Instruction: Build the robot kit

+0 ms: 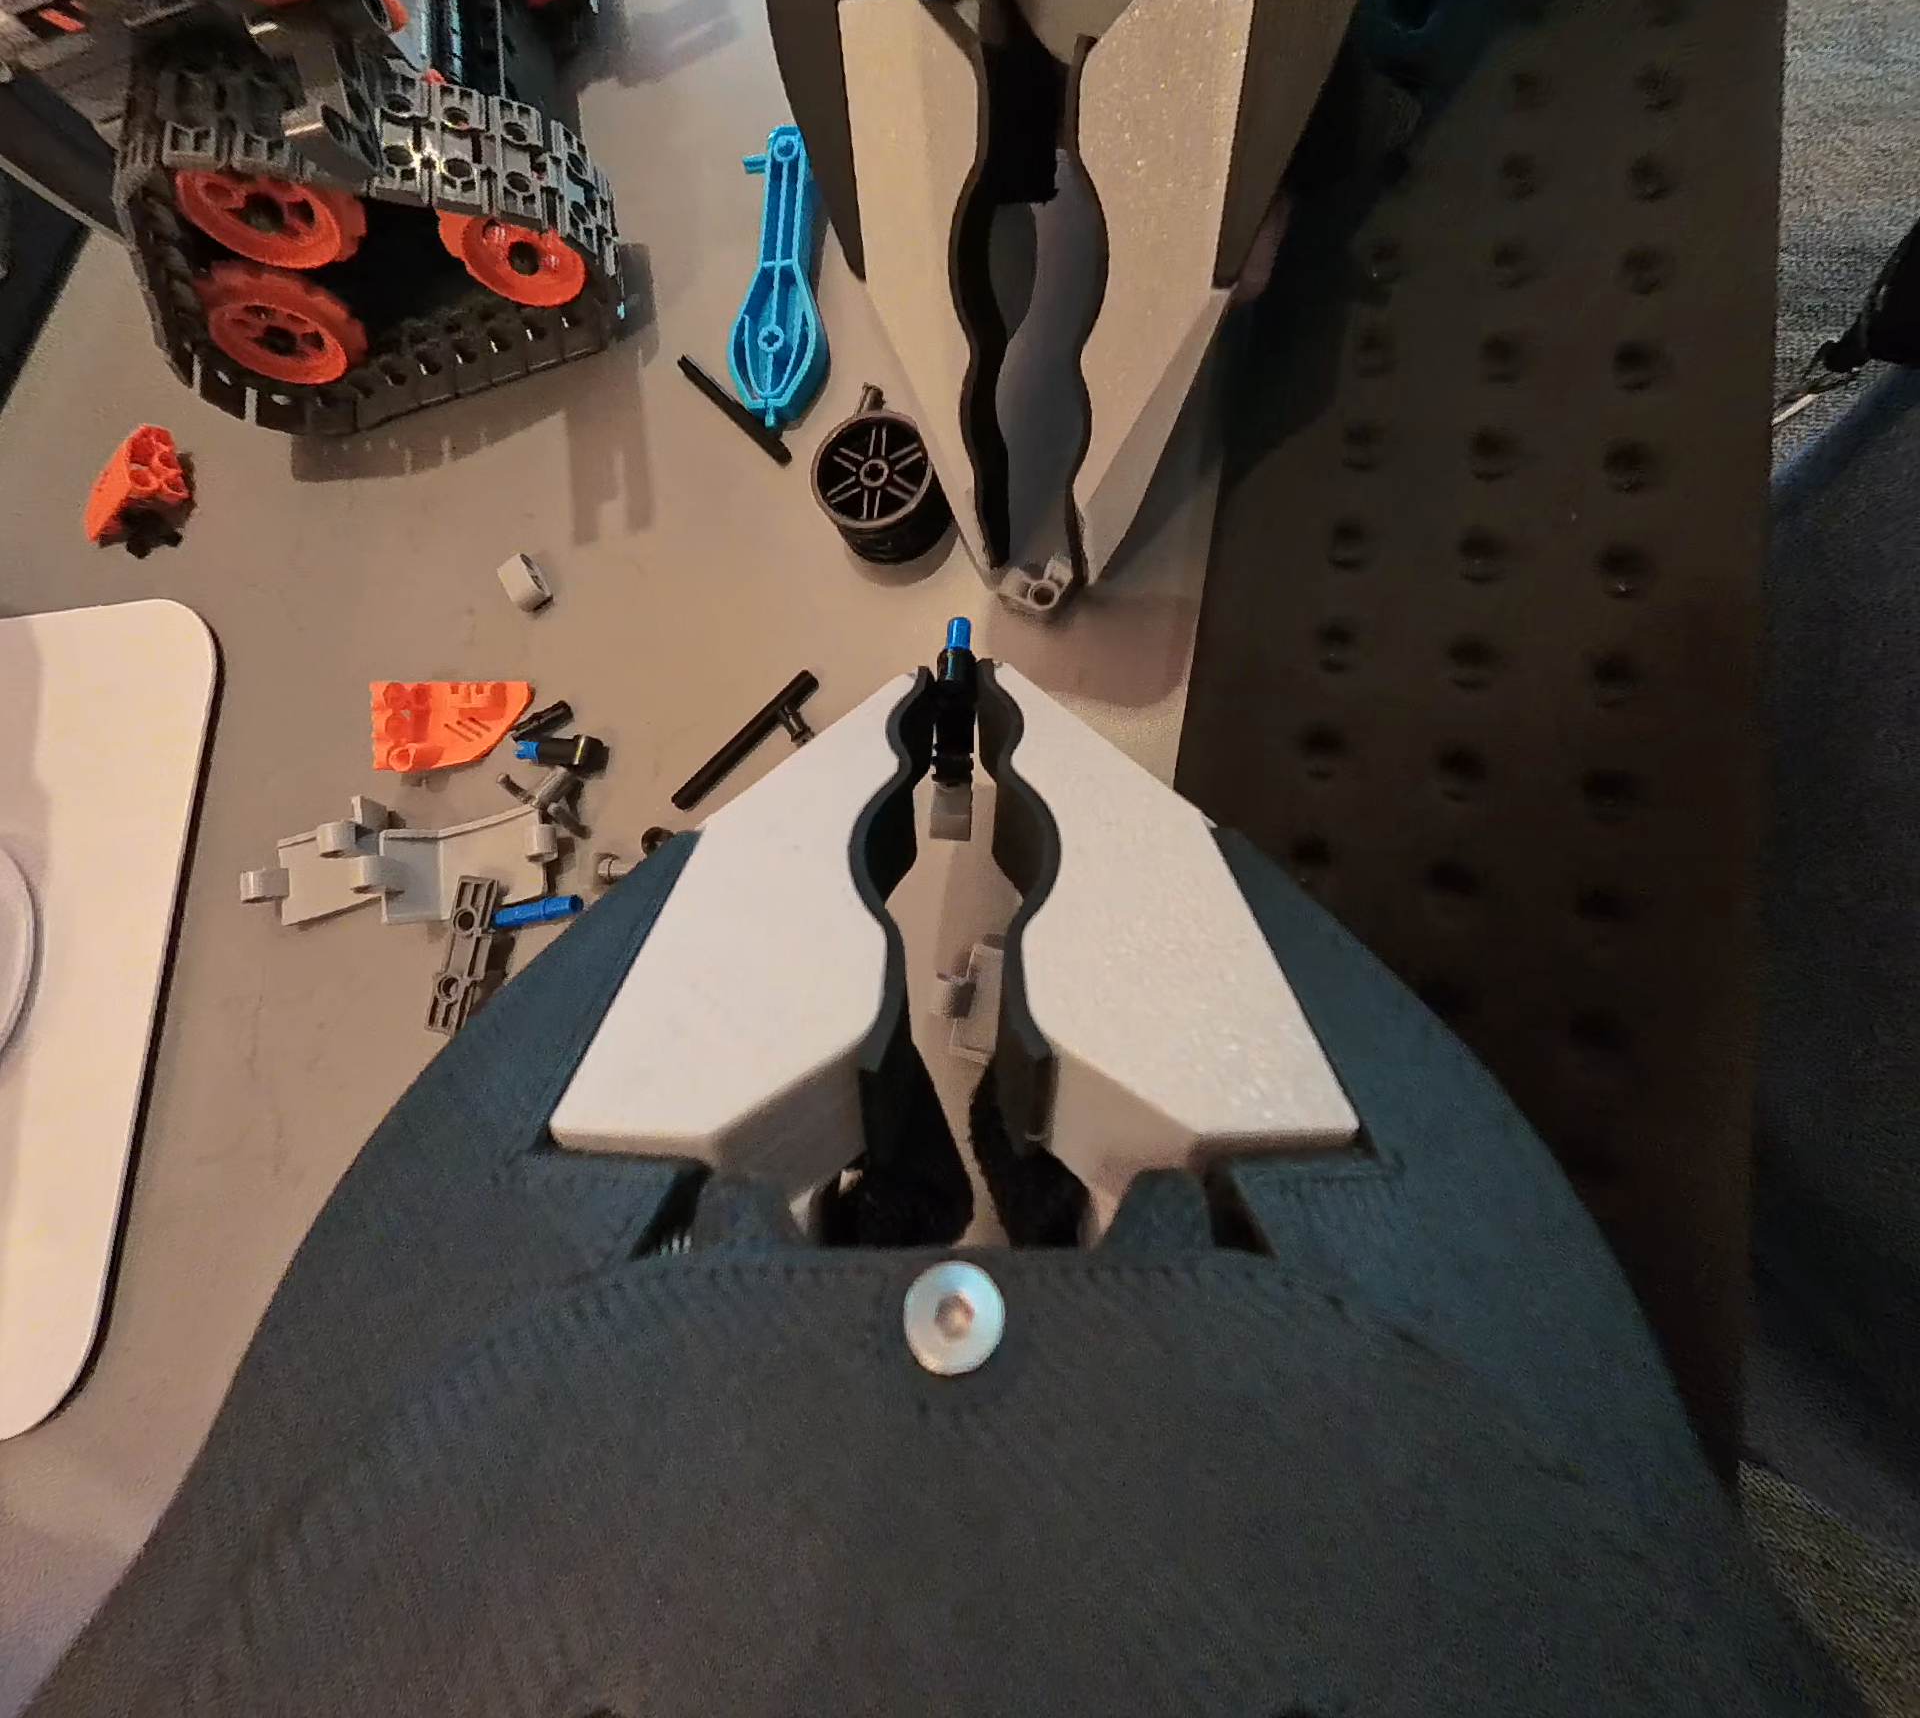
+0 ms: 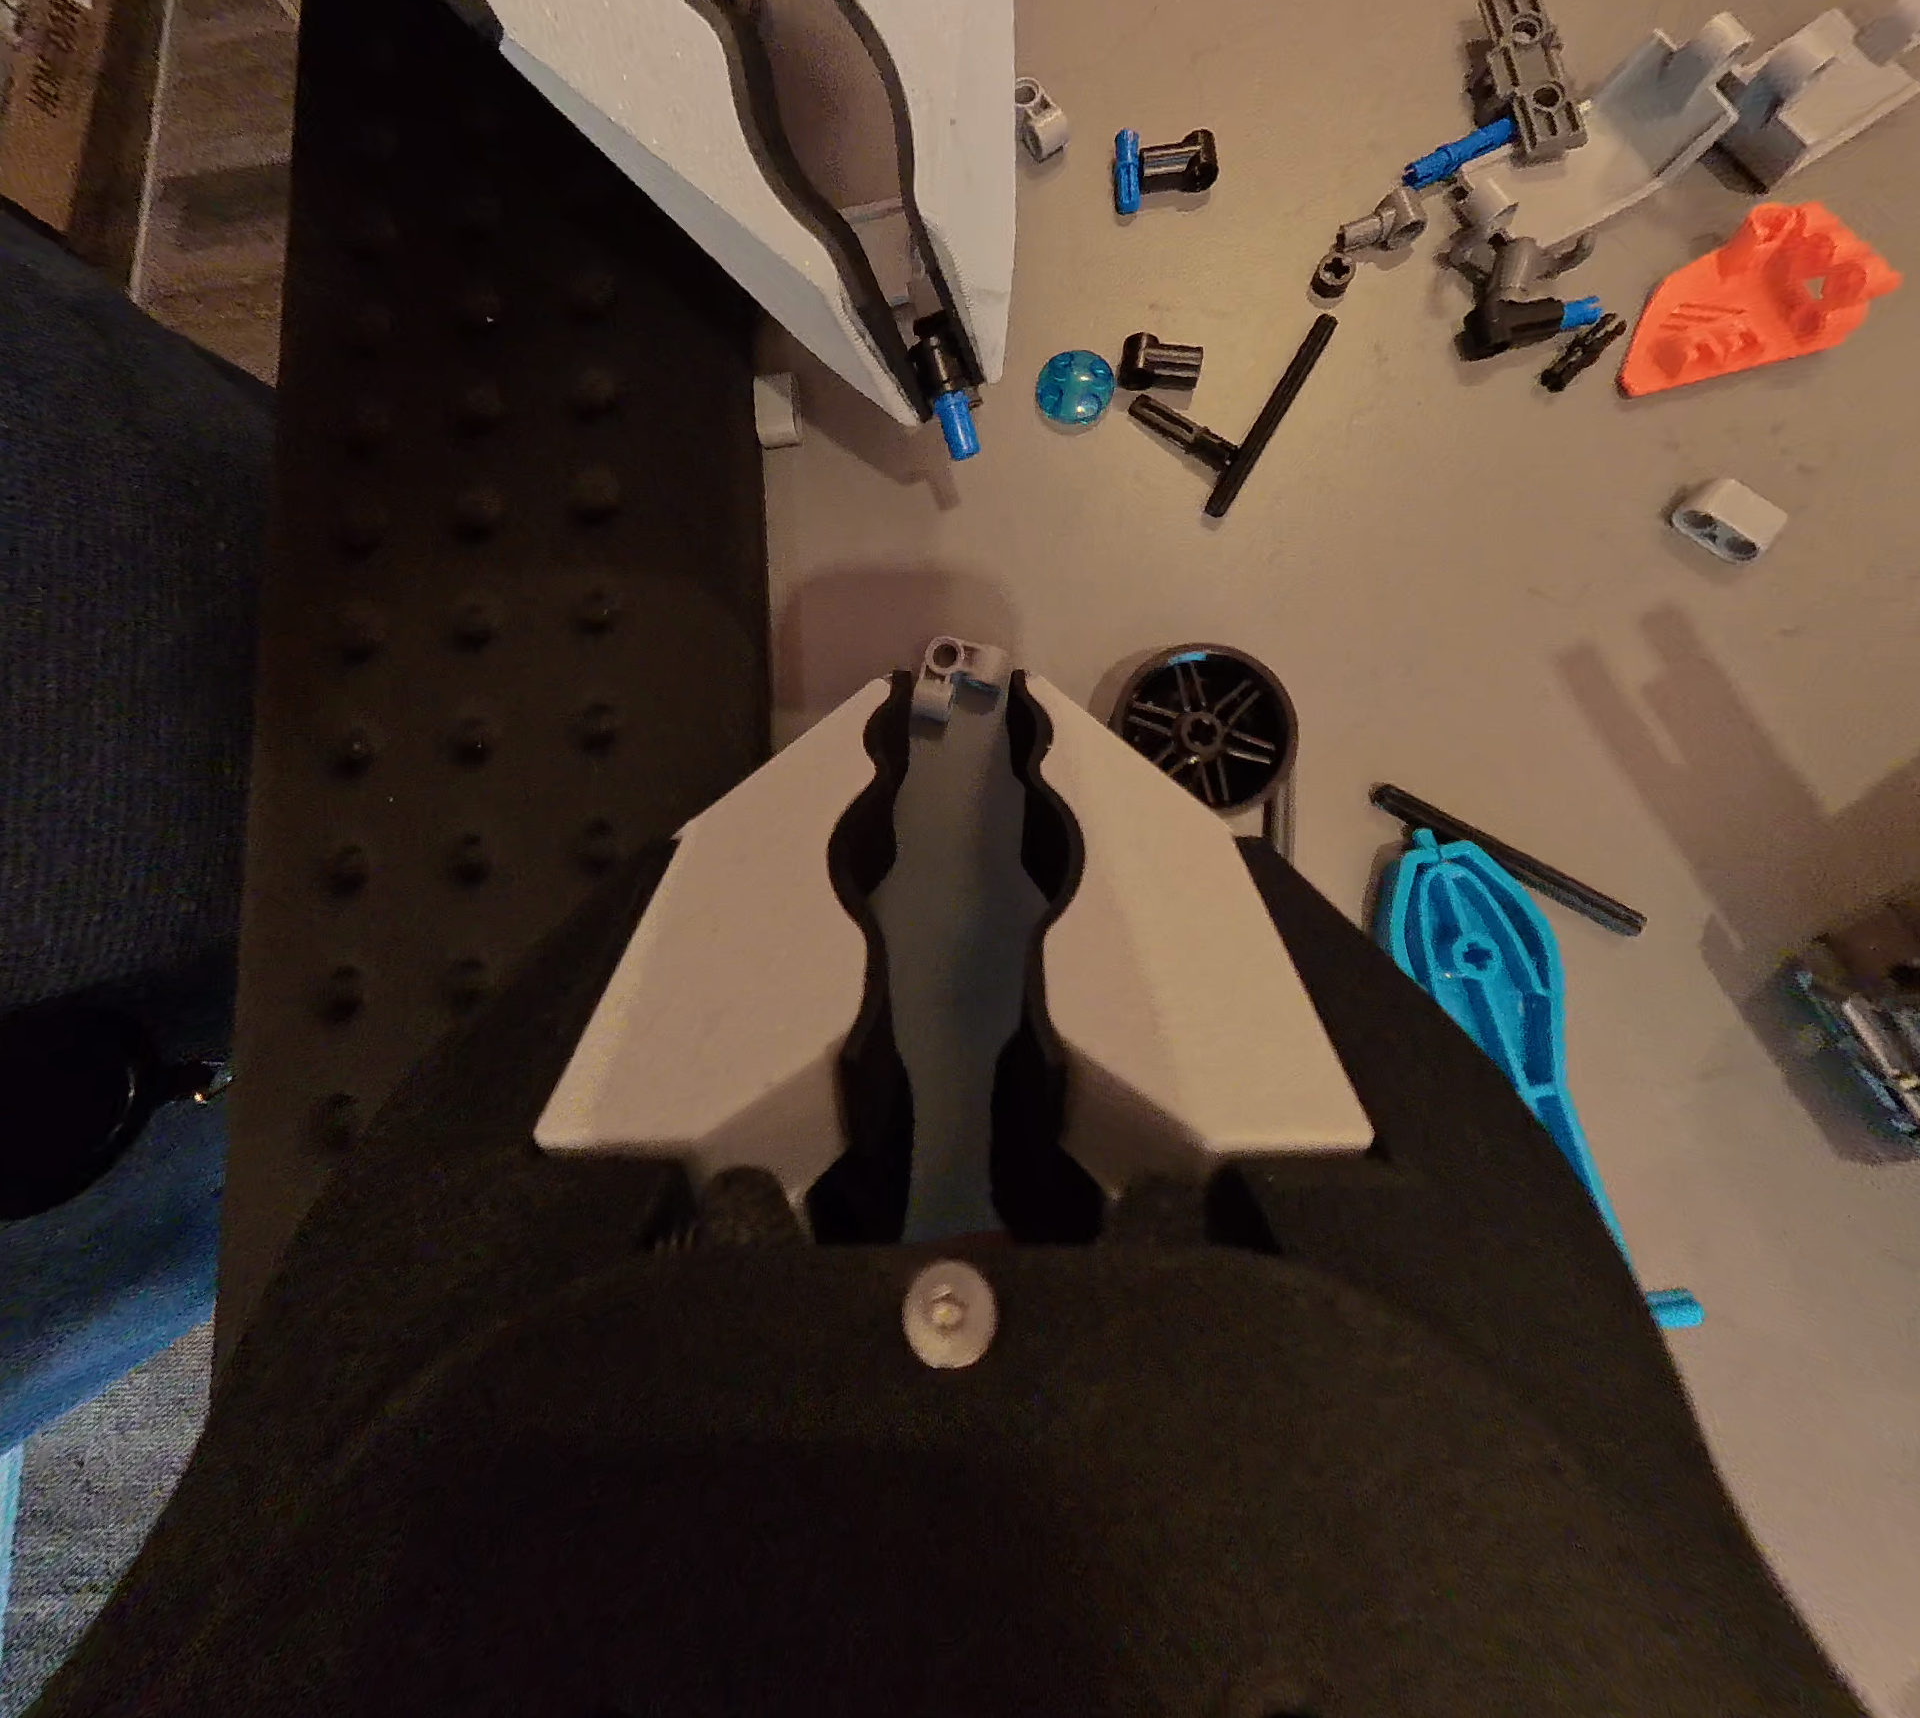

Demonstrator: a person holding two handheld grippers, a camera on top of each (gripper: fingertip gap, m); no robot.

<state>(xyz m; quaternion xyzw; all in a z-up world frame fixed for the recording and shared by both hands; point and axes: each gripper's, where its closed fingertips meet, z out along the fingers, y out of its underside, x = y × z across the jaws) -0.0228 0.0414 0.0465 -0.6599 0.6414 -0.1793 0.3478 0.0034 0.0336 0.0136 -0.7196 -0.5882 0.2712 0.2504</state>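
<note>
My left gripper (image 1: 954,689) is shut on a black connector with a blue pin (image 1: 956,634) sticking out past its tips. My right gripper (image 2: 956,681) is shut on a small grey connector (image 2: 948,669) with a round hole. The two grippers point tip to tip a short way apart above the grey table (image 1: 416,525). The right gripper (image 1: 1034,577) and its grey connector (image 1: 1041,592) show at the top of the left wrist view. The left gripper (image 2: 940,390) and its blue pin (image 2: 956,427) show at the top of the right wrist view.
A tracked model with orange wheels (image 1: 364,193) stands at the far left. Loose parts lie about: a black wheel (image 1: 878,479), a light blue paddle part (image 1: 774,297), an orange panel (image 1: 447,723), a grey curved panel (image 1: 395,868), a black axle (image 1: 743,738). A white tray (image 1: 83,941) sits left. A black perforated panel (image 1: 1507,629) borders the table. There is about 5 cm between the tips of the two grippers. The black axle (image 1: 743,738) is about equally far from each gripper, around 7 cm. My right wrist view (image 2: 1275,416) looks at it from another angle.
</note>
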